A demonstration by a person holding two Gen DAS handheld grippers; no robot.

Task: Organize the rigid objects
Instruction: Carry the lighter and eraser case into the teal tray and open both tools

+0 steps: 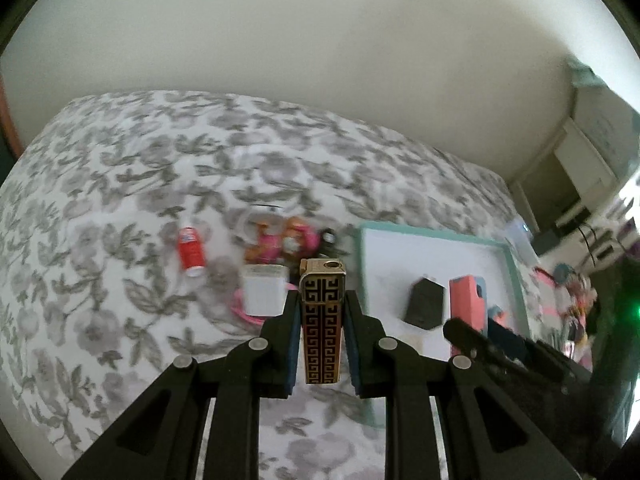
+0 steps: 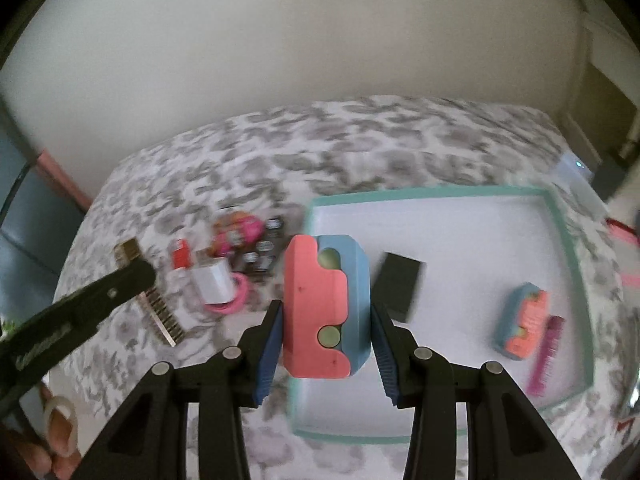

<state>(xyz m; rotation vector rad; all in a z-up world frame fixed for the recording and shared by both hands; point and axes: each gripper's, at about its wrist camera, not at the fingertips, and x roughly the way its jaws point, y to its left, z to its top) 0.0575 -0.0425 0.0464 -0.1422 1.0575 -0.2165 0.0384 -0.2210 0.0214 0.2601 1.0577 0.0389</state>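
Left of the tray (image 2: 568,240), over the floral bed (image 1: 120,184), my left gripper (image 1: 322,300) is clamped narrow on the lighter (image 1: 322,320) — pads pressed to its long sides, cap end pointing away from me, so I judge it can go down flat without twisting. My right gripper (image 2: 326,312) holds the block (image 2: 324,304) at a middling width, its pink half and blue half squeezed together between the pads; gripping across the seam seems meant to keep the two halves from sliding apart. It hangs above the tray's left rim.

Inside the tray lie a black box (image 2: 400,286), a second pink-and-blue block (image 2: 524,326) and a pink comb (image 2: 546,354) beside it, spaced apart — sorted items, I'd say. Left of the tray, on the bed, a loose pile waits: red can (image 1: 191,252), white charger (image 1: 264,290) on a pink ring (image 2: 236,300), a pink toy (image 1: 280,244).

I reckon both held pieces are bound for bare tray floor.
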